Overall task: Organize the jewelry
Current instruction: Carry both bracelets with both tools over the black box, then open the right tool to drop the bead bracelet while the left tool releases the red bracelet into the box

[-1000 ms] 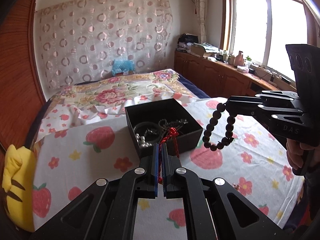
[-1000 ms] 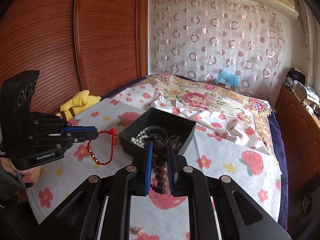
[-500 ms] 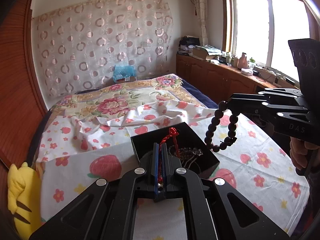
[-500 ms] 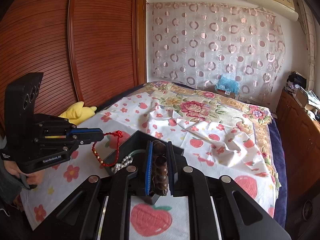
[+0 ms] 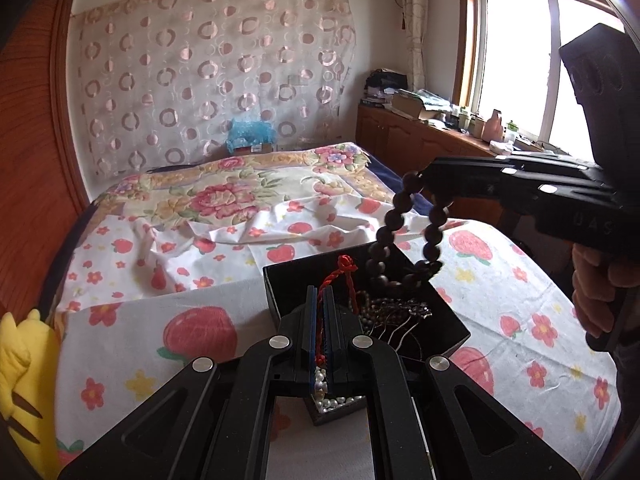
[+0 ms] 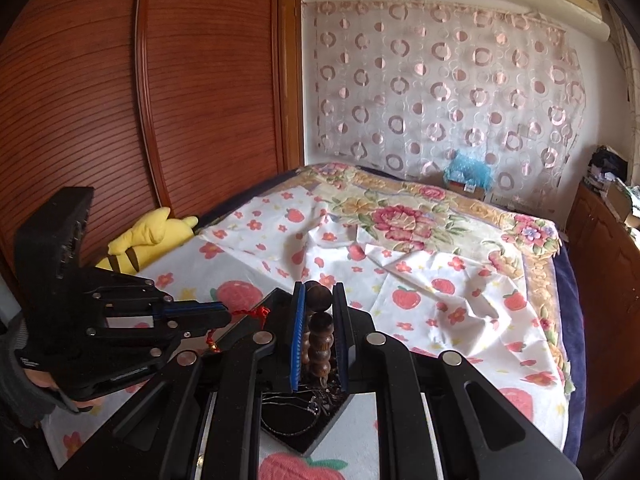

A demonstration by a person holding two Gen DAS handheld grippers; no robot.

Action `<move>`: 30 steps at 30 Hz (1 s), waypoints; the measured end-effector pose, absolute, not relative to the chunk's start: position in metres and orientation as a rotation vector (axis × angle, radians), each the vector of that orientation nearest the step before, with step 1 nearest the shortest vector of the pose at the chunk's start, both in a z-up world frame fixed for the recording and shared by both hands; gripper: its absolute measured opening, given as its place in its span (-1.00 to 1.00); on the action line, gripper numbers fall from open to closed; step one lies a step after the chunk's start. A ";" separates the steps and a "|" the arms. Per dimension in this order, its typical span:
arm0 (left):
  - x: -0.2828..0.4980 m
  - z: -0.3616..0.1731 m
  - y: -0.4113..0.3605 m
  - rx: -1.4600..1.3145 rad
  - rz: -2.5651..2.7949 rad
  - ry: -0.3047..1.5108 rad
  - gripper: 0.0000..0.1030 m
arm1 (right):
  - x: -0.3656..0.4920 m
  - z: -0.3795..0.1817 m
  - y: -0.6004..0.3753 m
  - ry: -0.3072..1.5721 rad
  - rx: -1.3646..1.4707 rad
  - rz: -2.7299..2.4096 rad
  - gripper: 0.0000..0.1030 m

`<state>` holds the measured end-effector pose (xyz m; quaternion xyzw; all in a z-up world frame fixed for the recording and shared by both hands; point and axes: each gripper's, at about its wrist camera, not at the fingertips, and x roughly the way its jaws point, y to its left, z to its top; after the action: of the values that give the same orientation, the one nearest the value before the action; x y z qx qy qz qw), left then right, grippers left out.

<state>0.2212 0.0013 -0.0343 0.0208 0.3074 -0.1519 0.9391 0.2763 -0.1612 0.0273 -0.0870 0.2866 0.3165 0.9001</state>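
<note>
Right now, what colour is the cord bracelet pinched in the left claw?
Red, with a knotted top; the red cord bracelet shows best in the left wrist view.

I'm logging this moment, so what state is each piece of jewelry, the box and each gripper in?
Left gripper: shut on red cord bracelet.
Right gripper: shut on dark bead bracelet, which hangs over the box.
Black box: open, holding pearls and chains.

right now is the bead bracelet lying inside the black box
No, the bead bracelet hangs from the right claw above the black box, its loop dangling in the air.
</note>
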 end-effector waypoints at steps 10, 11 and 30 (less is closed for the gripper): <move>0.224 -0.038 0.002 0.026 -0.321 0.639 -0.96 | 0.296 0.004 -0.151 0.633 -0.169 0.620 -0.69; 0.224 -0.038 0.002 0.024 -0.322 0.640 -0.96 | 0.297 0.002 -0.151 0.648 -0.158 0.634 -0.68; 0.239 -0.038 -0.012 0.079 -0.328 0.685 -0.96 | 0.259 -0.045 -0.198 0.729 -0.158 0.568 -0.43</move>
<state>0.2385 -0.0115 -0.0375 0.0385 0.3344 -0.1600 0.9279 0.2591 -0.1980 -0.0447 -0.0761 0.3511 0.2739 0.8921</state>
